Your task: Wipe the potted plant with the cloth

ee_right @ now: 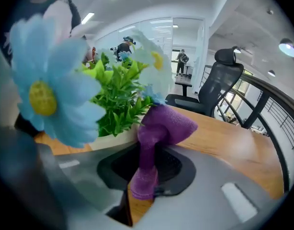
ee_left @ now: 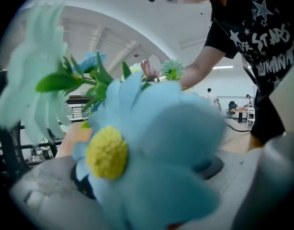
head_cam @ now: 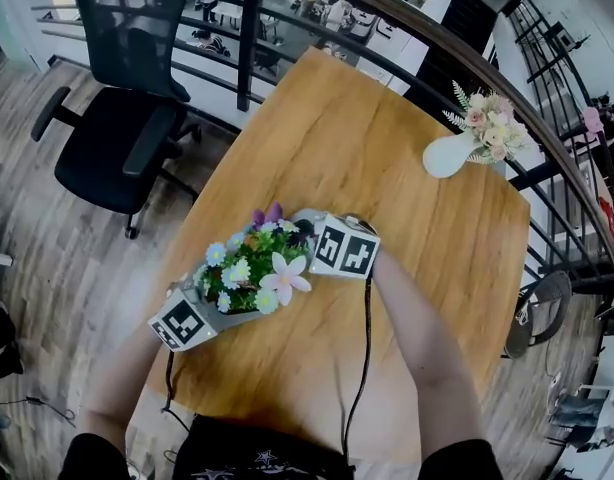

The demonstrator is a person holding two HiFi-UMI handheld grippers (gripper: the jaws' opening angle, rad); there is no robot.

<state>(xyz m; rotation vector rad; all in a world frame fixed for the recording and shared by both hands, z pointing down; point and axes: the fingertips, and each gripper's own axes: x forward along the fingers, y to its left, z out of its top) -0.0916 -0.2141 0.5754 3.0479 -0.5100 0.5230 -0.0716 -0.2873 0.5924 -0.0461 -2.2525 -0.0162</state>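
The potted plant (head_cam: 252, 273) stands on the near half of the table (head_cam: 407, 268), right in front of me, a small bunch of green leaves with pale blue, white and pink flowers. Its white pot (ee_right: 111, 139) sits on the wood with both grippers close on either side.

The left gripper (head_cam: 215, 308) comes in from the near left. Its jaws stand wide with the plant between them, and a blue flower (ee_left: 152, 152) fills most of that gripper's view, so I can't see the pads meet the pot. From how closely the plant sits in those jaws, I judge they are clasped on the pot to steady it against the push of the wiping.

The right gripper (ee_right: 146, 174) comes in from the far right, angled down at the leaves. Its jaws are clenched on the purple cloth (ee_right: 159, 128), pinching it low so that a folded tuft stands free above them. That loose end lies right against the leaves and petals, which is the soft part I want touching the plant rather than the hard jaws.

I judge the wiping to be under way on the far side of the plant.

Further out, a white vase (head_cam: 449, 153) of flowers stands near the table's far right edge, well clear of the work, and a black chair (head_cam: 117, 138) stands on the floor beyond the left edge.
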